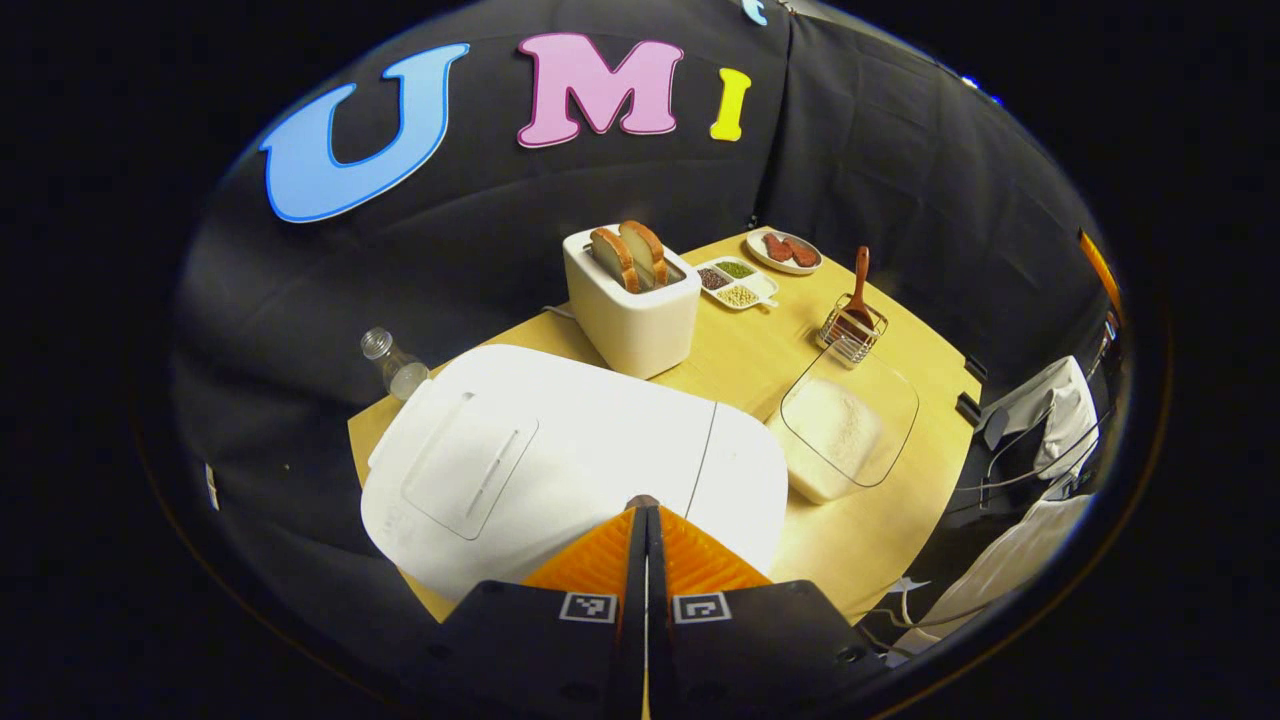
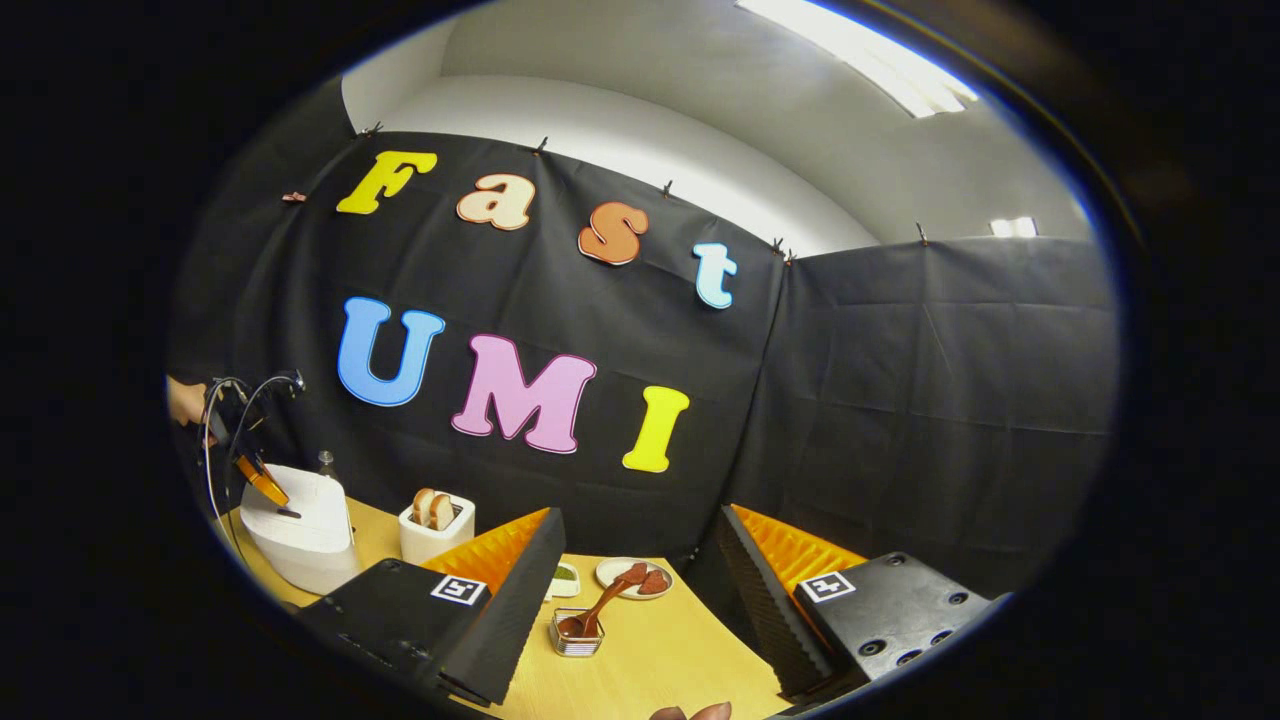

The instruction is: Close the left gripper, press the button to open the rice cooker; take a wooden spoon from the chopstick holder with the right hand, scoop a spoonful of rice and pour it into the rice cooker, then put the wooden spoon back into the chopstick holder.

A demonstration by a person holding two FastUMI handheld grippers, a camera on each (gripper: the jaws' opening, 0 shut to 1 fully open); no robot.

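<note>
Left gripper (image 1: 645, 512): fingers pressed together, tips over the rice cooker (image 1: 560, 450) lid, near the table's (image 1: 900, 540) front edge.
Right gripper (image 2: 640, 560): fingers spread, nothing held.
Wooden spoon (image 1: 858, 285): upright in chopstick holder (image 1: 852, 333), by the right edge.

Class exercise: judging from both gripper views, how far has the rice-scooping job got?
Done: the left gripper is shut. In hand: its tips are at the rice cooker, whose lid is down. Left: the open right gripper must take the wooden spoon from the holder, scoop rice, pour, and return it.

Rice cooker (image 1: 560, 450) button hidden under left gripper (image 1: 643, 503) tips. Wooden spoon (image 2: 598, 610) bowl obscured inside chopstick holder (image 2: 577, 635).
</note>
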